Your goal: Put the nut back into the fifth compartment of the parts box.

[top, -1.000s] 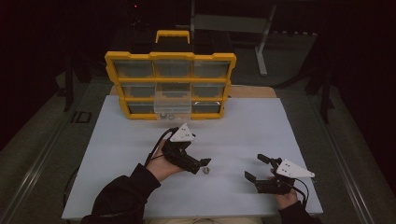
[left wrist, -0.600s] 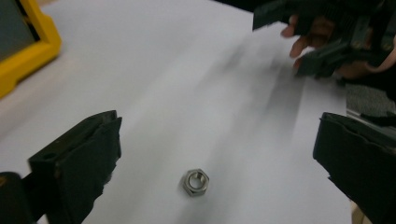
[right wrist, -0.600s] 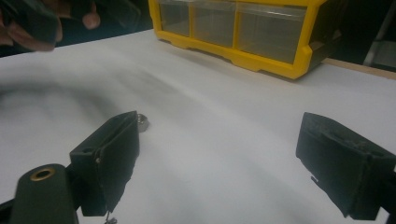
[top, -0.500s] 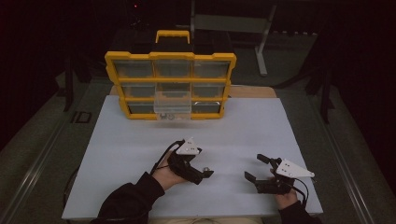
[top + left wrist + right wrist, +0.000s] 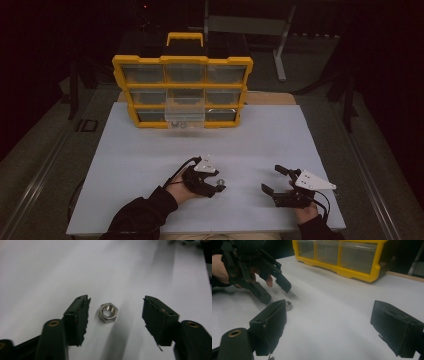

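A small steel hex nut (image 5: 108,312) lies flat on the white table top (image 5: 150,160), a little left of the front middle (image 5: 220,182). My left gripper (image 5: 218,186) is lowered over it, tips at the table. Its jaws have just been closing and stand one on each side of the nut (image 5: 288,305). Bare table shows between each pad and the nut, so the left gripper (image 5: 116,301) is open. My right gripper (image 5: 271,178) rests at the front right, wide open (image 5: 329,312) with nothing between its fingers, facing the left gripper (image 5: 276,294).
A yellow drawer organizer (image 5: 182,90) stands at the back edge of the table, its clear lower middle drawer (image 5: 185,112) pulled out toward me. In the right gripper view the organizer (image 5: 352,267) sits far behind the nut. Dark floor surrounds the table.
My left gripper has come down to the table and its jaws have narrowed around the nut. The right gripper has kept still.
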The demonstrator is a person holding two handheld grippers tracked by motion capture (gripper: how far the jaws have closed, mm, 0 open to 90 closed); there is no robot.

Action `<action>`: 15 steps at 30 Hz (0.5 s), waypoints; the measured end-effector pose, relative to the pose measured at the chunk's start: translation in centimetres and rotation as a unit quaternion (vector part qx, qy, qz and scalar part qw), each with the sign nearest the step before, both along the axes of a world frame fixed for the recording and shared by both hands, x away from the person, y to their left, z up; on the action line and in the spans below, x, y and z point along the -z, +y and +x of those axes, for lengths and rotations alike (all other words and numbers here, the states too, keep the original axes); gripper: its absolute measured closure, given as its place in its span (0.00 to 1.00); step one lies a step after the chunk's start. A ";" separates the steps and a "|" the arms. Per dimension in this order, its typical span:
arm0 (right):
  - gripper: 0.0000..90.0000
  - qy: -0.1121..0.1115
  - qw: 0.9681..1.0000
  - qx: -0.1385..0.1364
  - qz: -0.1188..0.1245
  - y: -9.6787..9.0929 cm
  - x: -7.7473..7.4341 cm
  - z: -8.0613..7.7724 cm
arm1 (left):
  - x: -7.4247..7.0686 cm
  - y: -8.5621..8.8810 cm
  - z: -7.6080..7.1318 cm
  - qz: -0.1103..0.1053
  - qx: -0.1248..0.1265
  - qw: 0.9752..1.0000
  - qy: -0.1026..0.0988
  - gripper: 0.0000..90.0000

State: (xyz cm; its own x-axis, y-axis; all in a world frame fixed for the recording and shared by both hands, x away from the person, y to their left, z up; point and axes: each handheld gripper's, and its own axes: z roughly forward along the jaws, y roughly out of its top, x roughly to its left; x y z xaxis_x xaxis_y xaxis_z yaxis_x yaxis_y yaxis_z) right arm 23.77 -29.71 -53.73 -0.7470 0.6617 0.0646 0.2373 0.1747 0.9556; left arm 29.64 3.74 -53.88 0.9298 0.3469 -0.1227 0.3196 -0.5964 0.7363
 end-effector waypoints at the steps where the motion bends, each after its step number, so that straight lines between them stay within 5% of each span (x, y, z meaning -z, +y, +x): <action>1: 0.15 0.000 1.000 0.000 0.000 0.0 0.0 0.0 | 0.2 -0.1 0.1 0.003 0.000 1.000 0.001 0.45; 15: 0.15 0.002 1.000 0.000 0.001 0.0 0.0 0.0 | 1.5 -1.1 0.5 0.028 0.008 0.999 -0.027 0.62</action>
State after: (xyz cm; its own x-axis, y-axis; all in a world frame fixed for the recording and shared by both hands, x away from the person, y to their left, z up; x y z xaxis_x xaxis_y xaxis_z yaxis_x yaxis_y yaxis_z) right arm 23.78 -29.74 -53.75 -0.7462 0.6621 0.0695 0.2415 0.1719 0.9550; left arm 30.14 2.65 -55.41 0.9401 0.3366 -0.0531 0.2705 -0.6423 0.7172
